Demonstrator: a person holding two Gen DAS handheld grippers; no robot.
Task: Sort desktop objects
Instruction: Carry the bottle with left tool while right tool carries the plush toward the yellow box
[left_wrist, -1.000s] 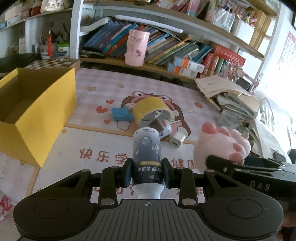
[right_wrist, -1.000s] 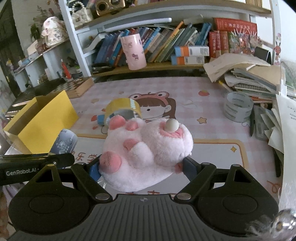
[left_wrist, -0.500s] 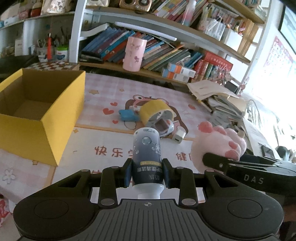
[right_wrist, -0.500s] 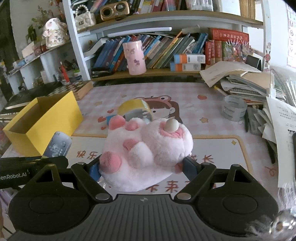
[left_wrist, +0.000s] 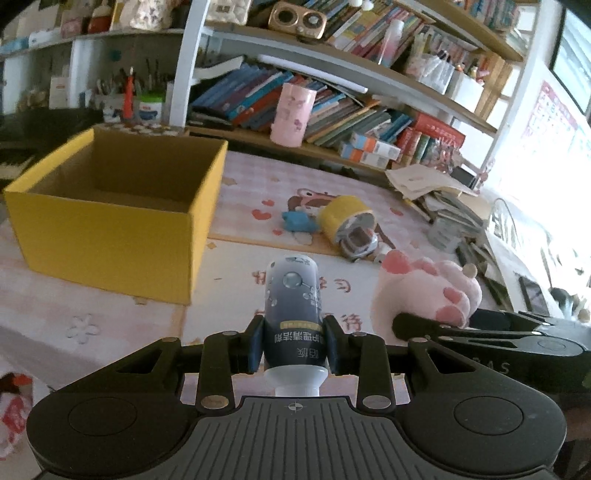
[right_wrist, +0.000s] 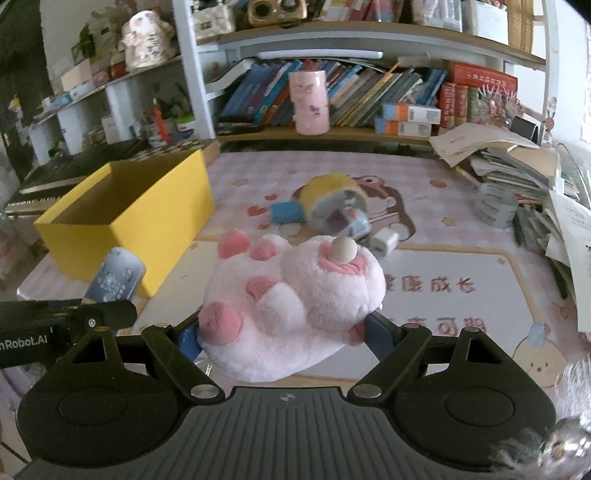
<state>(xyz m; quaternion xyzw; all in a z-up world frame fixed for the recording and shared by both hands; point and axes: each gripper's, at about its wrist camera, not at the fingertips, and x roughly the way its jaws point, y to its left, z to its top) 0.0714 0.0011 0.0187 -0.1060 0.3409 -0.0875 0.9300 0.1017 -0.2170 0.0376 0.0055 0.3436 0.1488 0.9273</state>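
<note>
**Both loads carried closer to the yellow box**

Moved since a second ago: both grippers, carried across the desk toward the yellow cardboard box (left_wrist: 110, 218), now looming much larger and nearer on the left of the left wrist view. Grips unchanged throughout.

Largest first. Yellow cardboard box: open-topped, nothing visible inside, standing on the pink cartoon desk mat (left_wrist: 243, 177) at the left, in front of a crowded bookshelf (left_wrist: 332, 110).

Next, pink plush paw (right_wrist: 291, 299): clamped at its base in the right gripper (right_wrist: 284, 332), jaws spread wide around the soft body, pads sunk into the fur on both sides. Held off the mat, to the right of the box and not yet over it.

Next, dark cleaner bottle (left_wrist: 293, 314) with Chinese lettering: pinched between the narrowly set jaws of the left gripper (left_wrist: 293, 349), white cap toward the camera, base pointing forward. Close to the box's near right corner, short of its opening.

Left behind mid-mat, well apart from the box: roll of yellow tape (left_wrist: 343, 218), small blue object (left_wrist: 297, 221) just beside it, white charger plug (right_wrist: 384, 240).

Judged meaning: transport stage of the sort, both items nearly at the box; lifting over the rim and letting go yet to come.
</note>
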